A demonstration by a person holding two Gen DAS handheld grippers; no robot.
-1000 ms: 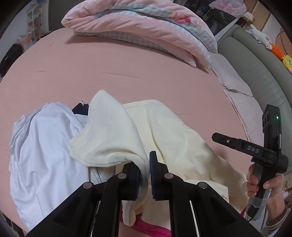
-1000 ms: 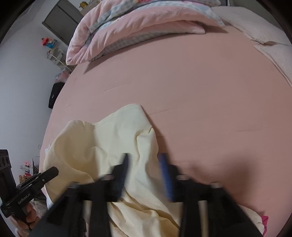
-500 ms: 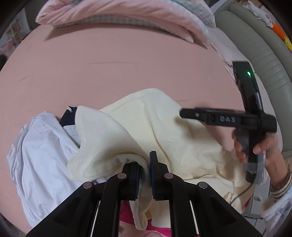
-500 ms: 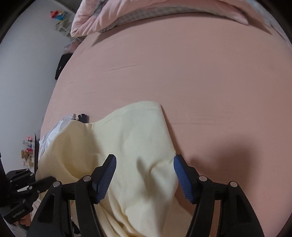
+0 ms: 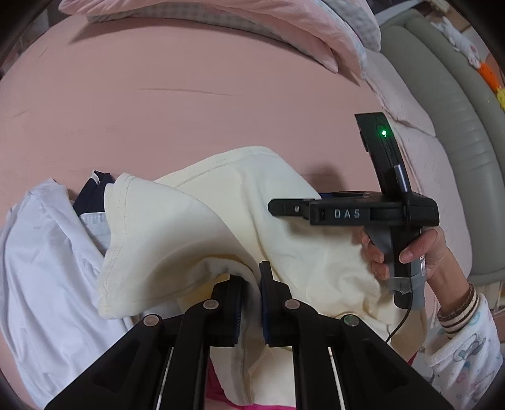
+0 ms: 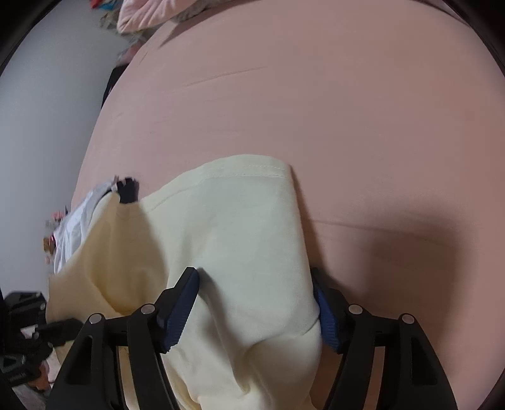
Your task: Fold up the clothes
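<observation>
A cream shirt [image 5: 221, 205] lies crumpled on the pink bed sheet [image 5: 157, 110]. My left gripper [image 5: 252, 277] is shut on a raised fold of it, which drapes over the left finger. In the right wrist view my right gripper [image 6: 255, 302] points down over the shirt's right part [image 6: 240, 236]. Its jaws are opening and straddle a ridge of the cream cloth. The left pad [image 6: 181, 302] stands clear of the cloth, and the right pad [image 6: 326, 318] is half hidden behind it. A hand [image 5: 423, 249] holds the right gripper's handle.
A white garment [image 5: 41, 268] with a dark navy piece [image 5: 93, 195] lies left of the shirt. Bright pink cloth [image 5: 217, 391] shows under it. A folded pink quilt [image 5: 252, 19] sits at the far side of the bed, and a grey padded edge [image 5: 457, 126] runs along the right.
My right gripper came down and leftward over the cream shirt, and its jaws spread wider around a ridge of cloth. My left gripper kept its hold and tilted further downward.
</observation>
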